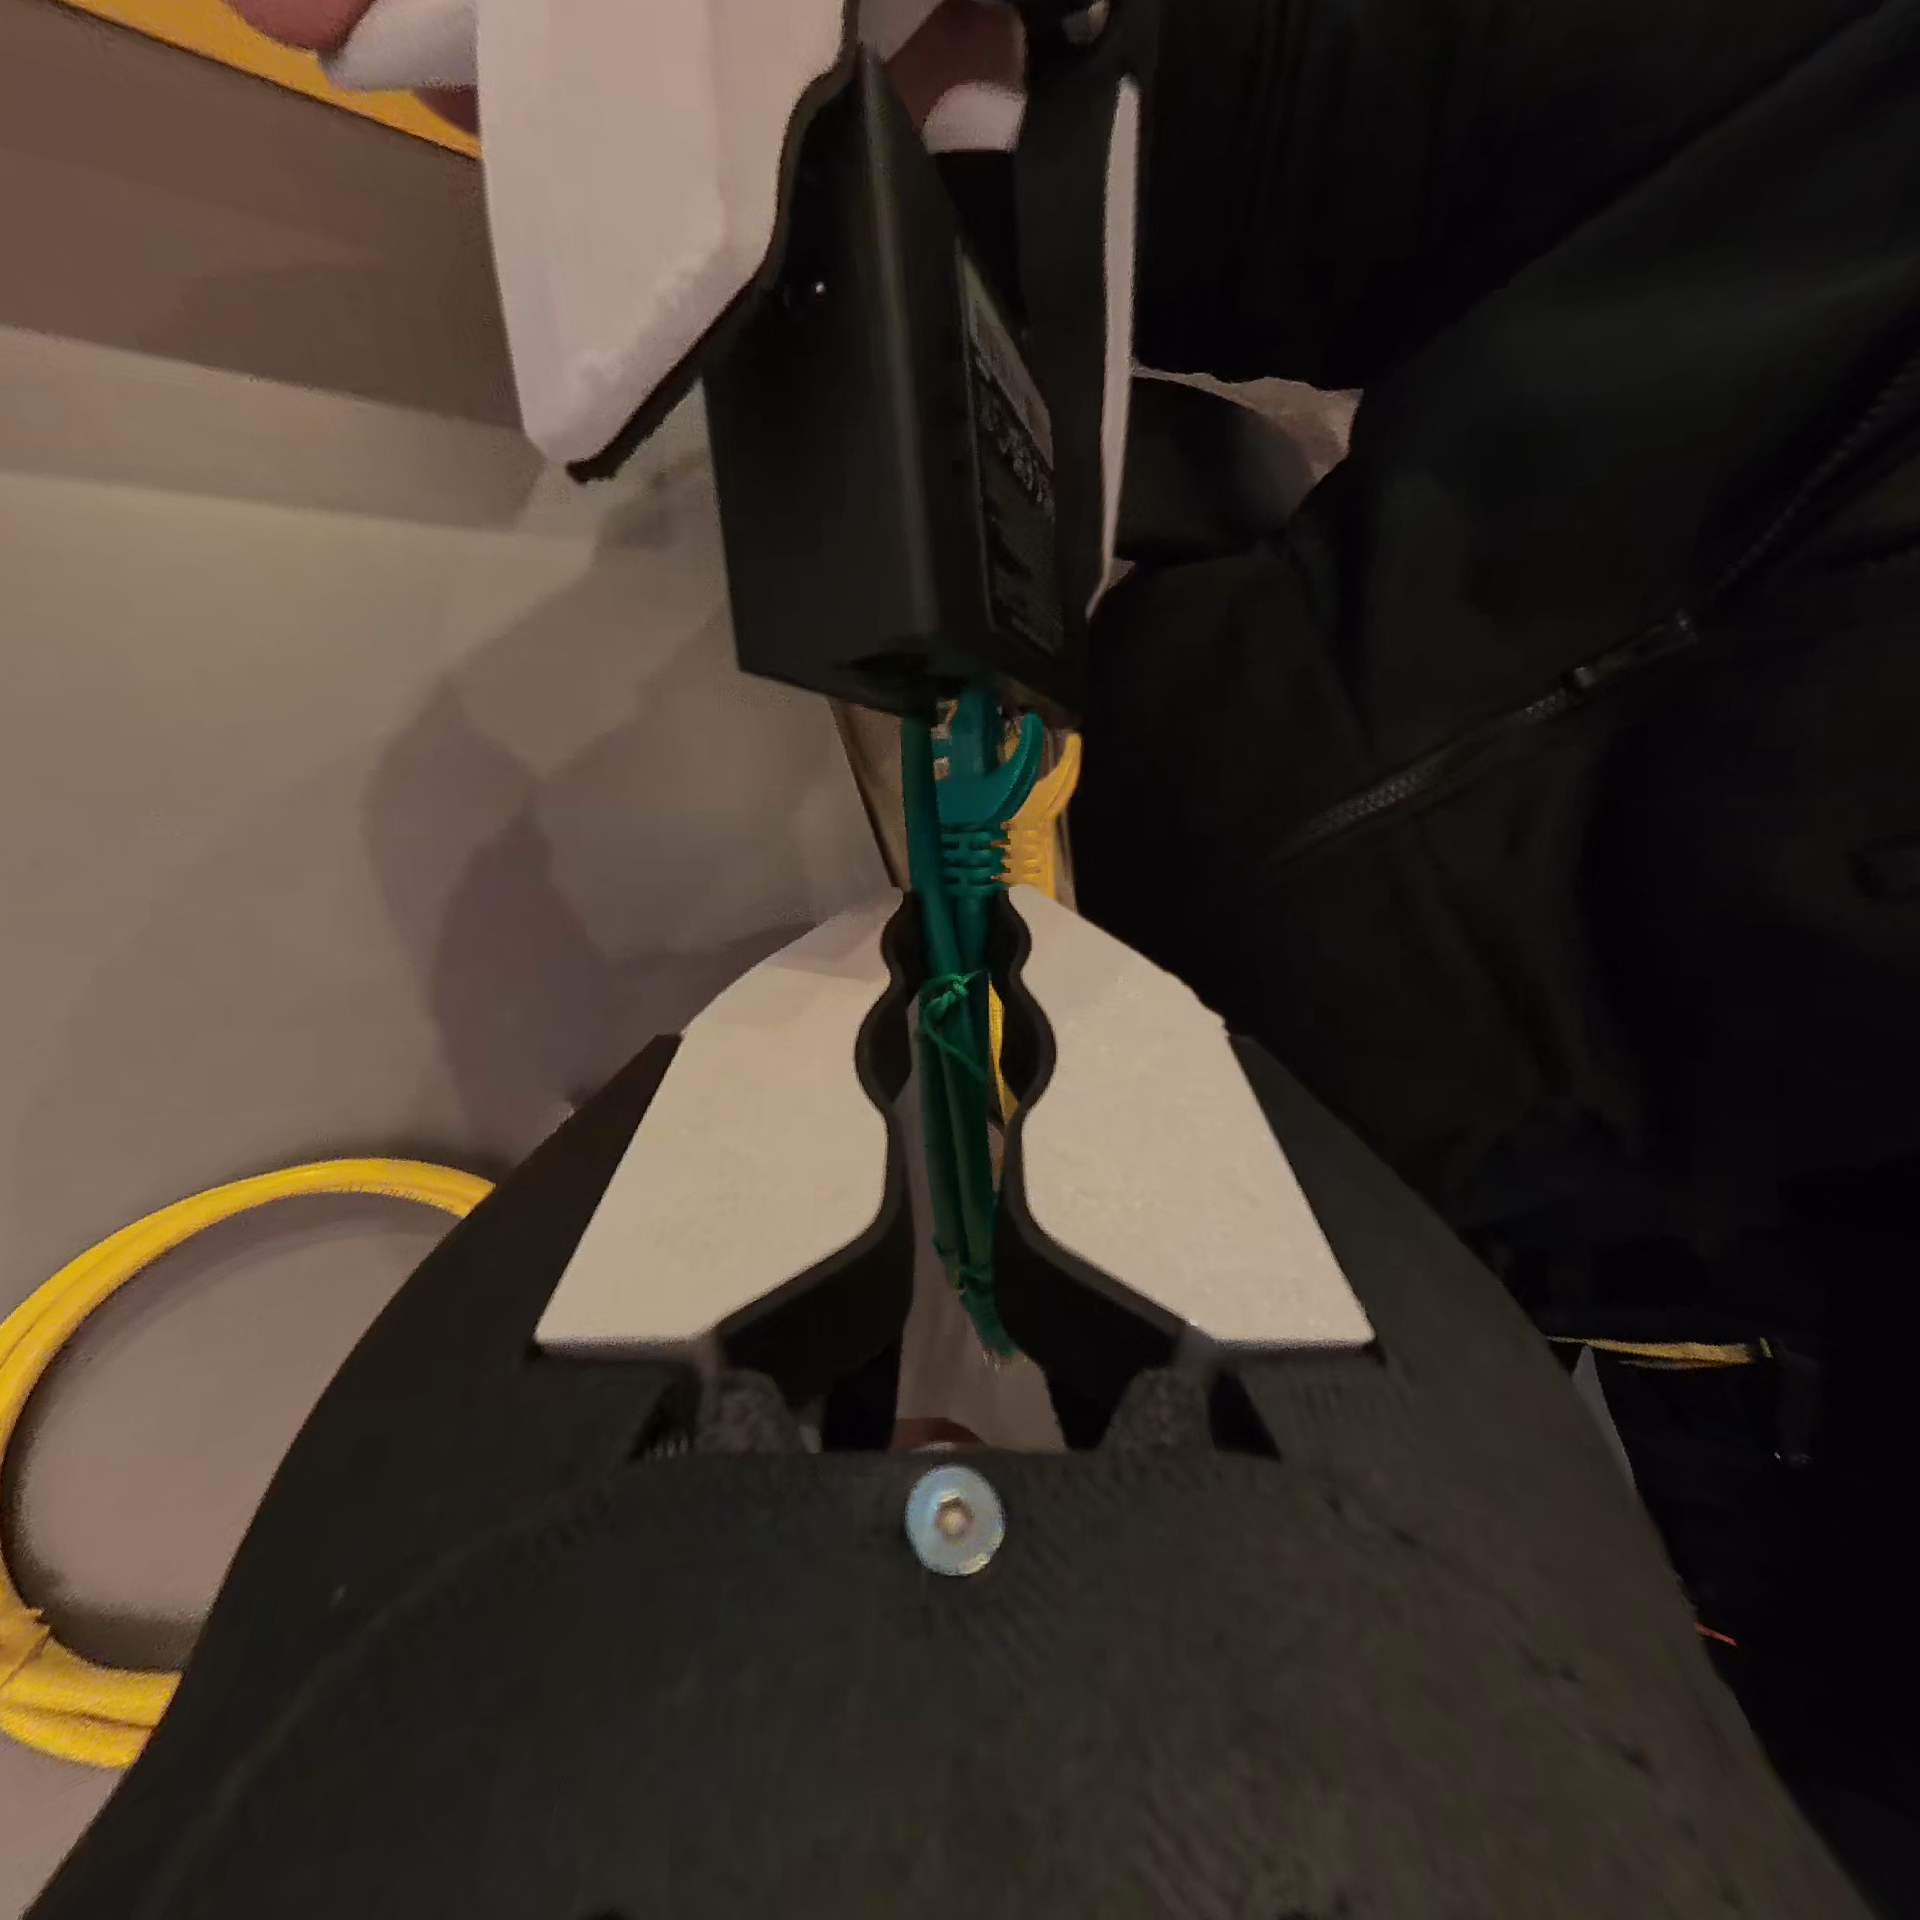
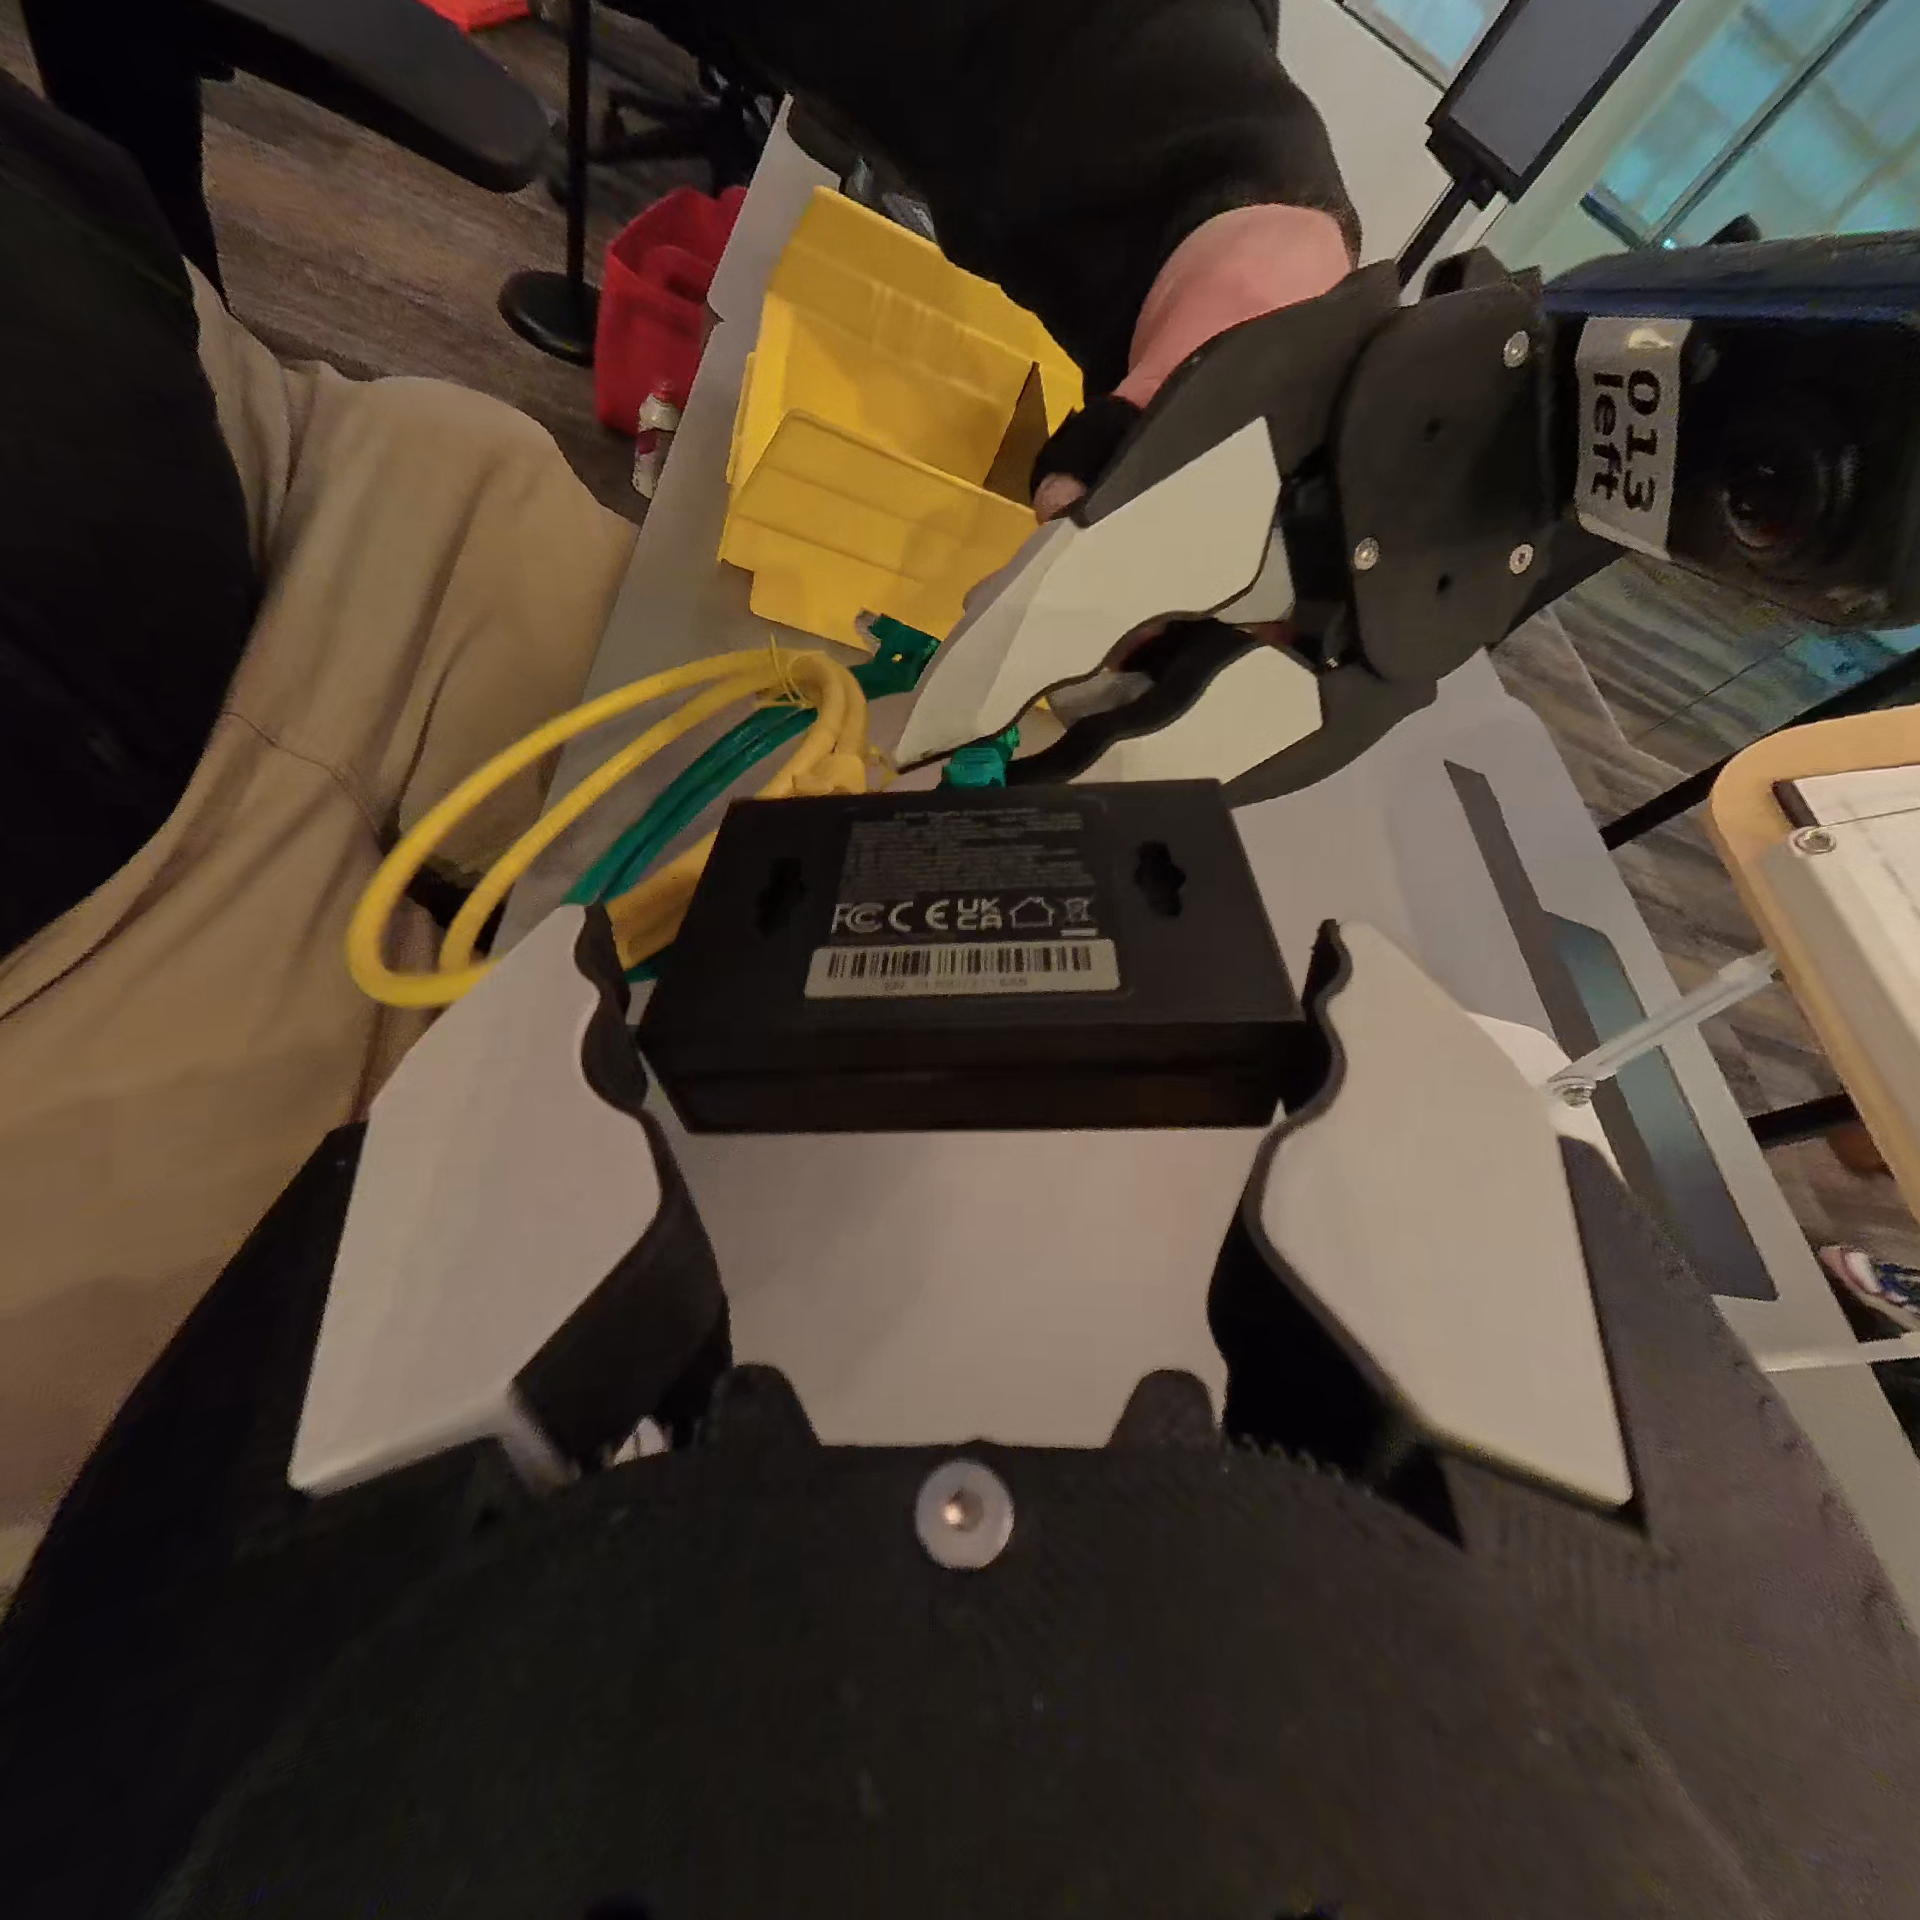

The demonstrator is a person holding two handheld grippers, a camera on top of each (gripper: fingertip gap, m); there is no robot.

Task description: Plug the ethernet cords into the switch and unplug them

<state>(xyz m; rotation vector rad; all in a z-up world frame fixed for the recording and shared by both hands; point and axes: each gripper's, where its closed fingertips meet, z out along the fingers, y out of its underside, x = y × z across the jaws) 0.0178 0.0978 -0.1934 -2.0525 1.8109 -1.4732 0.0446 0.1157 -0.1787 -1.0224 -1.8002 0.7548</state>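
Between the right gripper's (image 2: 961,1029) white fingers (image 2: 488,1174) sits the black switch (image 2: 971,945), clamped at both short ends with its labelled underside facing the camera; the fingers stand wide apart, as wide as the switch is long. It is held above a white table (image 2: 966,1268). At the switch's 12 o'clock edge a green plug (image 2: 977,767) sits at a port, and at 11 o'clock a yellow plug (image 2: 831,774) lies against the same edge. Whether either is fully seated cannot be told. From 1 o'clock the left gripper (image 2: 940,743) reaches in, held by a hand (image 2: 1226,301), its tips closed just behind the green plug.

From the left wrist view, the left gripper (image 1: 956,914) has its fingers (image 1: 790,1132) nearly together, pinching the green cord (image 1: 951,1049) a little below its plug boot (image 1: 971,821). A thin green twist tie (image 1: 945,1003) wraps the bundled cord between the fingers. The switch (image 1: 842,468) hangs at 12 o'clock, edge-on, with the plug at its lower face and the yellow plug (image 1: 1039,821) just beside it at 1 o'clock. A coiled yellow cord (image 1: 135,1278) lies at 8 o'clock.

Farther off in the right wrist view, yellow loops (image 2: 457,831) and green strands (image 2: 686,810) trail toward 9 o'clock, a yellow bin (image 2: 883,447) stands at 11 o'clock, and a red bin (image 2: 655,301) is beyond it.
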